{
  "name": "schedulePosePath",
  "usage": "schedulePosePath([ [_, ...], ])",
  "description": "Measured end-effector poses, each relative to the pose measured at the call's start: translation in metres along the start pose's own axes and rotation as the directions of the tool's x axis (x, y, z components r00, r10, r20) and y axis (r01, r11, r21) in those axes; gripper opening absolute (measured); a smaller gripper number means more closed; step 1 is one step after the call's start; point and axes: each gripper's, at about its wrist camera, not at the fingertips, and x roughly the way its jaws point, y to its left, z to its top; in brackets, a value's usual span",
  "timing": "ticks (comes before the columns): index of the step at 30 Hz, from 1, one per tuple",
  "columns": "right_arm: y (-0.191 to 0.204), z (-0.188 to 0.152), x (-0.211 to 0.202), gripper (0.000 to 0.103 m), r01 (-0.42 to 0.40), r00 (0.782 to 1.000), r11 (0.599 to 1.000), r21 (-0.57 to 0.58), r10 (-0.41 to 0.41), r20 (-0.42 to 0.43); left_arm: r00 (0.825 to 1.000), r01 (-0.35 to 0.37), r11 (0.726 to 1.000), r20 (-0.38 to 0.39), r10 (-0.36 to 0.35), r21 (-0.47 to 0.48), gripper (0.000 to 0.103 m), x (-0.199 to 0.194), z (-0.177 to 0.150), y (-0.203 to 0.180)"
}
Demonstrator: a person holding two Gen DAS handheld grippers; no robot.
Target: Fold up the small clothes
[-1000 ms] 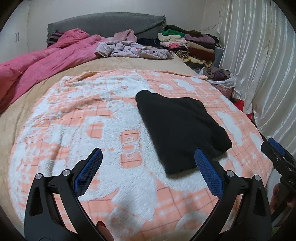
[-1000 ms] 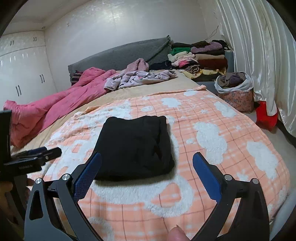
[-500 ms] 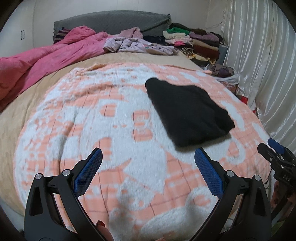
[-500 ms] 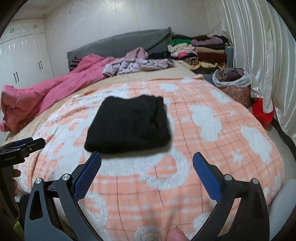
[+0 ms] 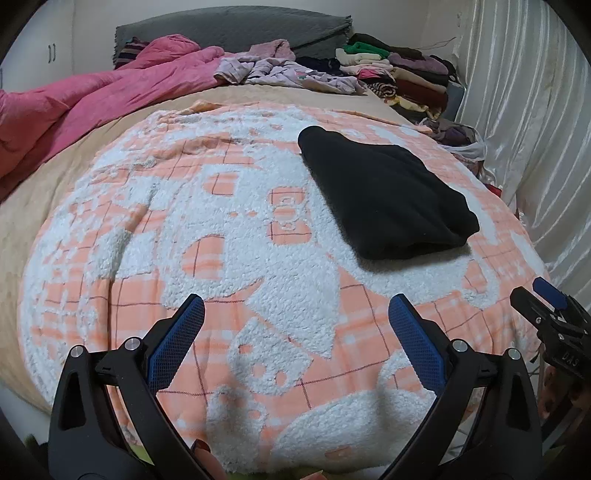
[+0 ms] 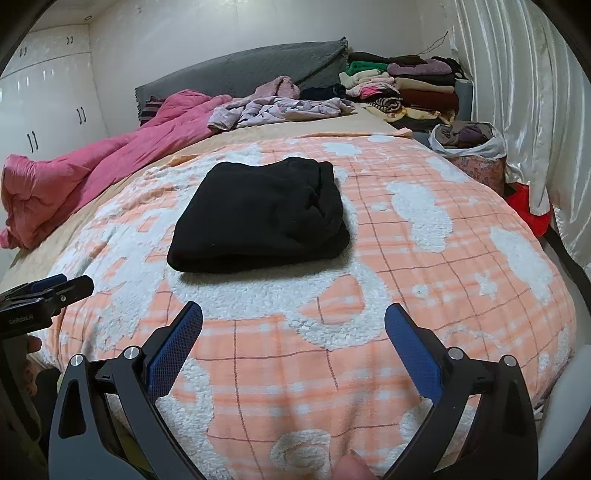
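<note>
A black garment (image 5: 384, 192) lies folded into a thick rectangle on the orange and white fleece blanket (image 5: 207, 229); it also shows in the right wrist view (image 6: 258, 218). My left gripper (image 5: 295, 317) is open and empty, above the blanket's near edge, short of the garment and to its left. My right gripper (image 6: 293, 325) is open and empty, also near the bed's front edge, with the garment straight ahead. Each gripper shows at the edge of the other's view: the right one (image 5: 546, 306), the left one (image 6: 48, 291).
A pink quilt (image 5: 92, 96) and loose lilac clothes (image 5: 288, 72) lie at the far end by the grey headboard (image 5: 229, 29). A stack of folded clothes (image 6: 410, 85) and a full bag (image 6: 469, 147) stand at the right by the white curtain (image 6: 524, 92).
Both grippers have pulled back from the black garment toward the bed's near edge. The garment lies as before, and both grippers stay open.
</note>
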Motion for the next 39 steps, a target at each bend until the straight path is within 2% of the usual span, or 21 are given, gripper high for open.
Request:
schedulePosePath([
  [39,0.0056,0.0022,-0.0007,0.099,-0.024,1.000,1.000,-0.009,0.024,-0.002,1.000,-0.020,1.000,-0.003,0.020,0.007,0.093,-0.0029,0.0011,-0.0039],
])
